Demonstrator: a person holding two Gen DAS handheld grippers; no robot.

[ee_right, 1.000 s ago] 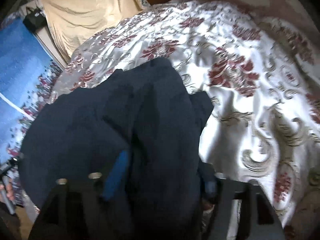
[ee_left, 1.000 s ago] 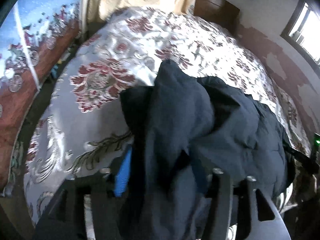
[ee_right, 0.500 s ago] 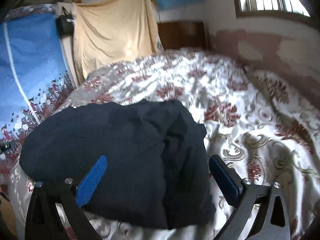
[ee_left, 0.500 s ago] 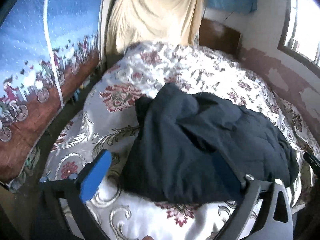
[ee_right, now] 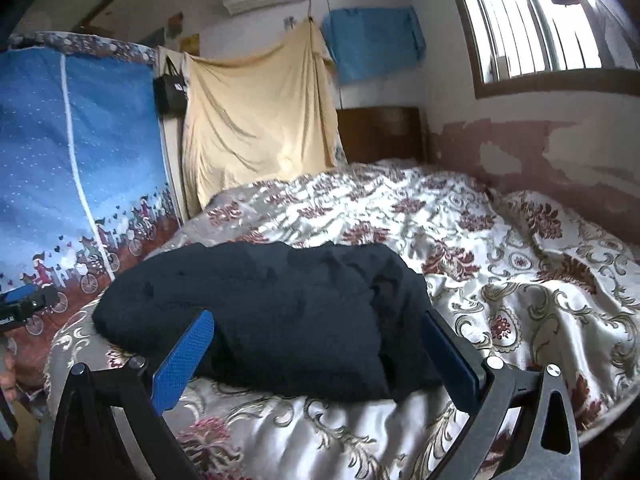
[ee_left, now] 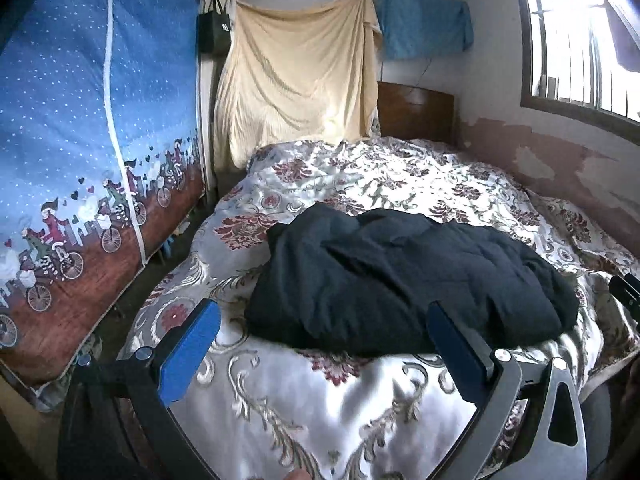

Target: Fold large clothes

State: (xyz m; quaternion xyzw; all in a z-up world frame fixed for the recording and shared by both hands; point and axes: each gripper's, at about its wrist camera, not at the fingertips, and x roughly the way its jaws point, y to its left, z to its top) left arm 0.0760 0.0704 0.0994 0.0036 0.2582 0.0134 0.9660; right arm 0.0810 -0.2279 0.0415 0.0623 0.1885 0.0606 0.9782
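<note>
Right wrist view: dark garment [ee_right: 280, 312] beyond wide-apart, empty jaws.

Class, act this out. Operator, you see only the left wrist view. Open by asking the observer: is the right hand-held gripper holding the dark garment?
Observer: No. The right hand-held gripper is open, with no cloth between its blue pads.
Operator: Where does the garment lie from there?
Observer: The dark garment lies bundled on the bedspread, just ahead of those pads.
Operator: Does that view catch my gripper?
Observer: Yes. Part of the left hand-held gripper shows at its left edge, beyond the bundle's left end.
</note>
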